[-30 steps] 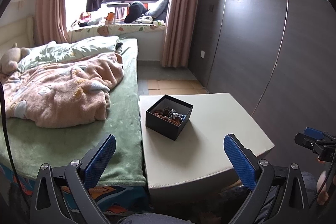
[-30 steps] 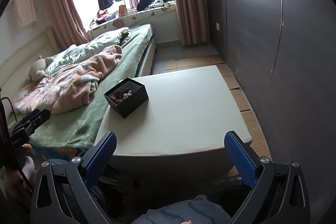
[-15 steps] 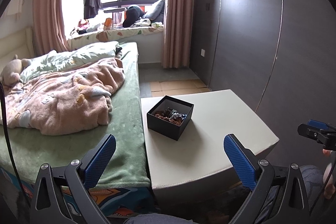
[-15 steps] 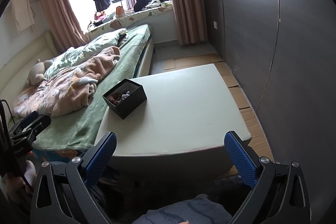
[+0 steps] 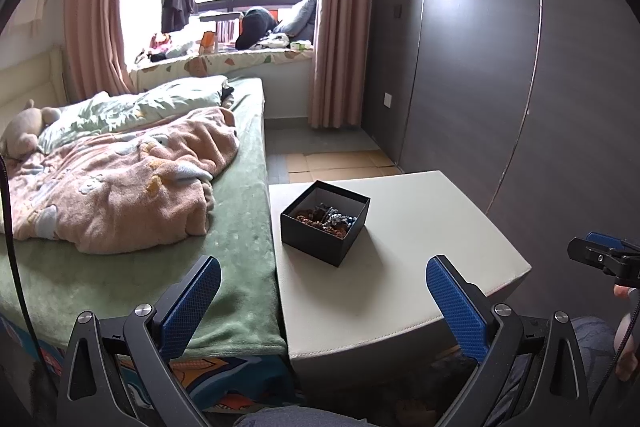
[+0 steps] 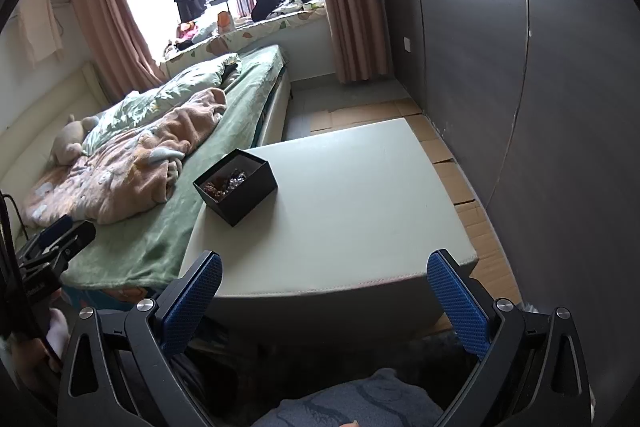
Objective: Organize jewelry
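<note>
- Left wrist view: the left gripper (image 5: 322,297) is spread wide and empty, held back from the table (image 5: 420,287) — likely lining up on the open black box (image 5: 325,227) by the table's bed-side edge. The jewelry (image 5: 326,217) inside is a tangled heap; single pieces cannot be told apart.
- Right wrist view: the right gripper (image 6: 324,291) is also spread, holding nothing, and the box (image 6: 236,187) is well ahead — its contents too small to read.

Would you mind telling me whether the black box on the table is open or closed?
Open. The box has no lid on it, and the jewelry heaped inside shows from above in both views.
</note>
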